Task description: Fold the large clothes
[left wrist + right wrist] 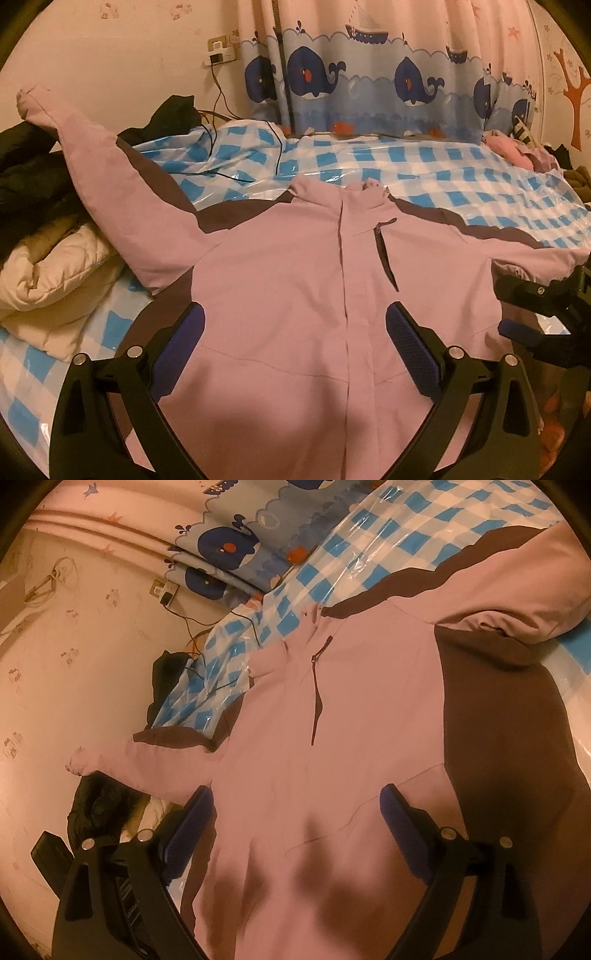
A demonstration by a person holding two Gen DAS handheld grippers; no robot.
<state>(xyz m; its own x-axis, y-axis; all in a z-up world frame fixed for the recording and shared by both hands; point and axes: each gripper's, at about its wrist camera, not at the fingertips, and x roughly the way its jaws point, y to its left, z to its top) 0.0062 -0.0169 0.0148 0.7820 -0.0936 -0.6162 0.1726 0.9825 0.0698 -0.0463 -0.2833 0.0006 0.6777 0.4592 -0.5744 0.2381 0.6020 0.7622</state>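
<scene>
A pink jacket (277,266) with brown panels lies face up and zipped on the checked bed cover (406,162), collar toward the curtain. One sleeve (92,155) stretches up left onto a heap of clothes. The other sleeve (517,254) runs to the right. My left gripper (295,314) hangs open over the jacket's lower front, nothing between its blue pads. My right gripper (295,794) is open too, above the jacket (351,720) near its brown side panel (498,720). In the left wrist view the right gripper (535,314) shows at the right edge by the sleeve's end.
A cream quilted coat (55,280) and black clothes (26,173) are piled at the left. A black cable (221,162) runs from a wall socket (218,51) across the cover. Pink garments (517,151) lie at the far right below the whale curtain (369,85).
</scene>
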